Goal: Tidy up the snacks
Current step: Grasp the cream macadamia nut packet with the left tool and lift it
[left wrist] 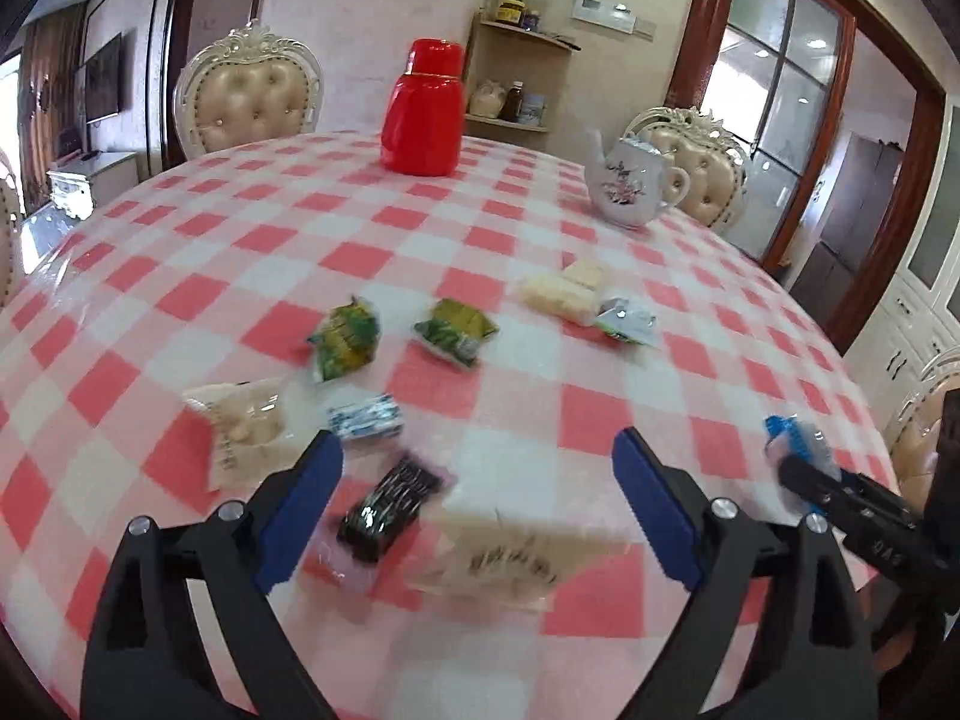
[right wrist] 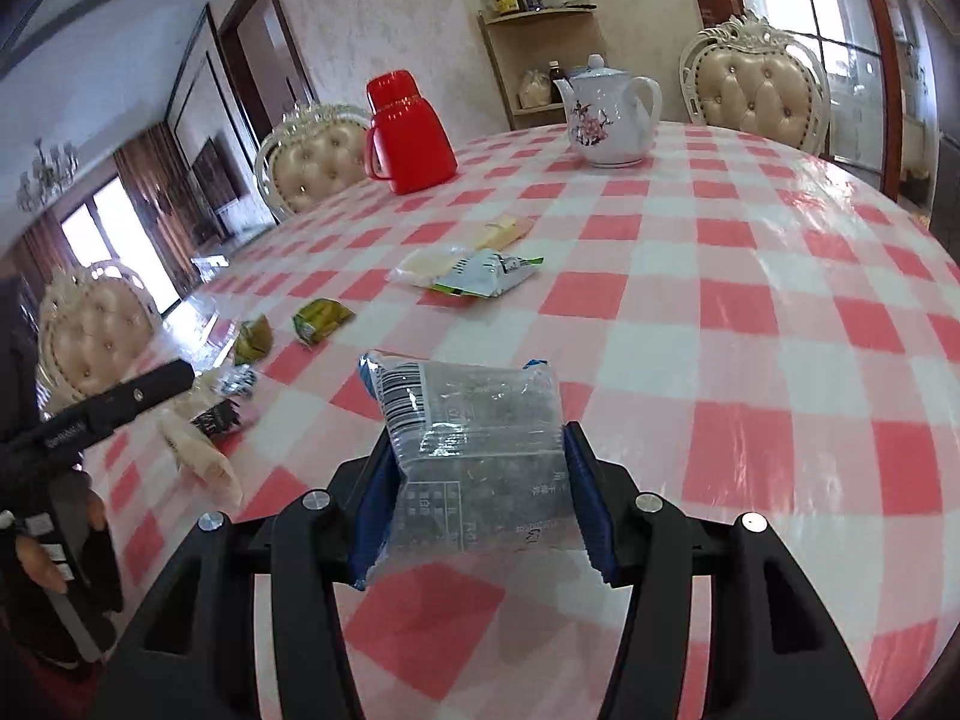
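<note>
Right gripper (right wrist: pixel 477 483) pinches a clear snack packet (right wrist: pixel 474 456) mid-frame, left gripper (left wrist: pixel 477 501) gapes wide and empty, and most snacks lie scattered, unsorted.

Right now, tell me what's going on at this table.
A person is sorting snack packets on the checked tablecloth with two handheld grippers. The right gripper is shut on a clear packet, held above the cloth. The left gripper is open over a dark packet. Two green packets and other snacks lie loose beyond.
</note>
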{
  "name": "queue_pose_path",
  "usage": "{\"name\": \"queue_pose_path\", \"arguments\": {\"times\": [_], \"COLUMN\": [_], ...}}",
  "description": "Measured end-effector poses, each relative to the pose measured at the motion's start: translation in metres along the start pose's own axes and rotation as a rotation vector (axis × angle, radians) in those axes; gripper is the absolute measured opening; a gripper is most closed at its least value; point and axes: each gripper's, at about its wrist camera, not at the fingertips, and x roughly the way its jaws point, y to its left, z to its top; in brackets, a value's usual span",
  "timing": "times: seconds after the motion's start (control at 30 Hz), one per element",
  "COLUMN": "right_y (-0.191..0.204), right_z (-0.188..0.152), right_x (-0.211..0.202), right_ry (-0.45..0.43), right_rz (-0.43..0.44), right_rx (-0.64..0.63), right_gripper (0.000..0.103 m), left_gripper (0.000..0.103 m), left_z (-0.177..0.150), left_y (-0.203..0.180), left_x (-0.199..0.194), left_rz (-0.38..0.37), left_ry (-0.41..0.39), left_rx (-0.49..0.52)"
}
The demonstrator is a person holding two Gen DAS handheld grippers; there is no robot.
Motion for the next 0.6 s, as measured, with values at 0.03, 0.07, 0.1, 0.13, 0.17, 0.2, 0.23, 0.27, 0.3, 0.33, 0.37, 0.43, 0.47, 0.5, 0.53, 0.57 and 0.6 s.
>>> {"name": "queue_pose_path", "arguments": {"times": [0.03,0.07,0.1,0.13,0.17,0.2,0.23,0.27,0.3,0.33,0.37,0.43,0.47,0.5,0.53,0.57,0.6], "right_y": [0.0,0.0,0.0,0.001,0.003,0.005,0.008,0.01,0.011,0.013,0.012,0.012,0.012,0.01,0.008,0.007,0.007], "right_z": [-0.001,-0.002,-0.004,-0.006,-0.008,-0.01,-0.012,-0.013,-0.014,-0.016,-0.016,-0.018,-0.018,-0.019,-0.02,-0.02,-0.02], "right_x": [-0.002,-0.004,-0.005,-0.006,-0.008,-0.009,-0.01,-0.011,-0.012,-0.014,-0.014,-0.016,-0.017,-0.018,-0.019,-0.019,-0.02], "right_ry": [-0.004,-0.007,-0.007,-0.004,-0.003,-0.004,-0.006,-0.007,-0.006,-0.005,-0.006,-0.012,-0.014,-0.015,-0.018,-0.02,-0.023], "right_rz": [0.001,0.008,0.015,0.026,0.034,0.039,0.044,0.048,0.055,0.063,0.066,0.071,0.073,0.078,0.082,0.085,0.087], "right_rx": [0.005,0.012,0.019,0.025,0.026,0.023,0.019,0.019,0.021,0.025,0.027,0.036,0.043,0.053,0.063,0.069,0.075], "right_gripper": [0.053,0.053,0.053,0.053,0.053,0.053,0.053,0.053,0.053,0.053,0.053,0.053,0.053,0.053,0.053,0.053,0.053], "left_gripper": [0.091,0.091,0.091,0.092,0.093,0.094,0.094,0.094,0.094,0.094,0.094,0.094,0.094,0.085,0.063,0.048,0.045], "left_z": [-0.001,-0.004,-0.008,-0.011,-0.013,-0.017,-0.019,-0.019,-0.02,-0.019,-0.019,-0.018,-0.019,-0.02,-0.022,-0.024,-0.025], "left_y": [-0.001,-0.002,0.0,0.001,0.001,-0.001,-0.005,-0.009,-0.016,-0.024,-0.031,-0.047,-0.055,-0.057,-0.059,-0.059,-0.058], "left_x": [-0.002,-0.005,-0.008,-0.008,-0.005,0.0,0.003,0.006,0.011,0.016,0.022,0.039,0.05,0.057,0.063,0.069,0.066], "left_rz": [0.003,0.004,-0.004,-0.008,-0.006,0.005,0.012,0.015,0.019,0.03,0.046,0.069,0.083,0.084,0.079,0.076,0.04], "left_ry": [-0.001,-0.001,-0.001,0.007,0.024,0.053,0.068,0.079,0.089,0.099,0.109,0.146,0.175,0.191,0.209,0.235,0.236], "left_rx": [0.011,0.021,0.02,0.015,0.017,0.029,0.04,0.056,0.08,0.108,0.138,0.219,0.256,0.273,0.284,0.287,0.277]}}
